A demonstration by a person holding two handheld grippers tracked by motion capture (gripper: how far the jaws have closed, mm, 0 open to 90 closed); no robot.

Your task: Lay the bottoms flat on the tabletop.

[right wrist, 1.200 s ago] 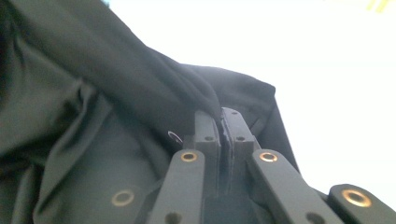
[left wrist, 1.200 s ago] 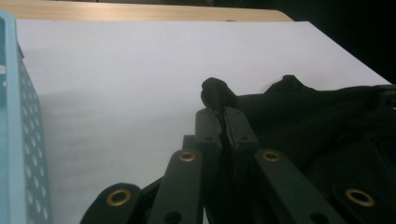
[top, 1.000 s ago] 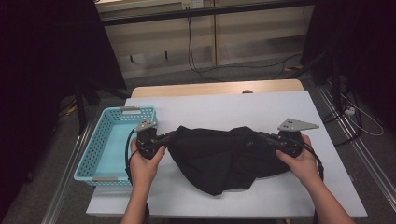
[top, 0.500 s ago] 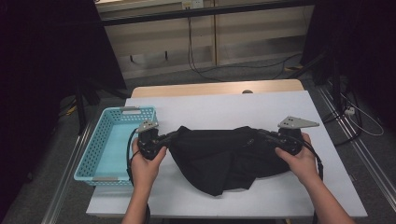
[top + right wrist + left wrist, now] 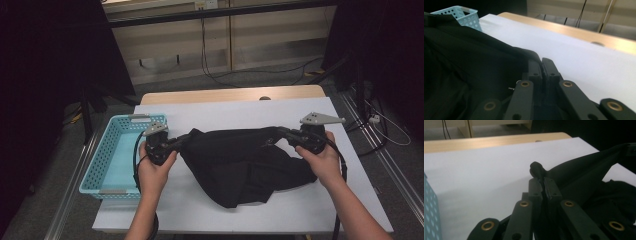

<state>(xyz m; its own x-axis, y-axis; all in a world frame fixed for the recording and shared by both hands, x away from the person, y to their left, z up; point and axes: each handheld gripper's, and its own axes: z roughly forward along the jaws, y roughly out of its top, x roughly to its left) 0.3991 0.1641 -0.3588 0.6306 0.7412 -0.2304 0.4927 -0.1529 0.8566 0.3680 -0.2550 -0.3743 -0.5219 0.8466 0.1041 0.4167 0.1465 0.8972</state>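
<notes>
Table surface is white with a wooden far edge (cables trail on the floor beyond). Left gripper and right gripper point inward, each clenched on a top corner of the black garment, stretched between them at centre. Turquoise basket sits left; bare table lies far and near.

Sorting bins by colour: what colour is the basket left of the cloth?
Light blue basket, with holes; clearest in the high view.

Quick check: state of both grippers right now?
Left gripper: shut on the black garment.
Right gripper: shut on the black garment.
</notes>
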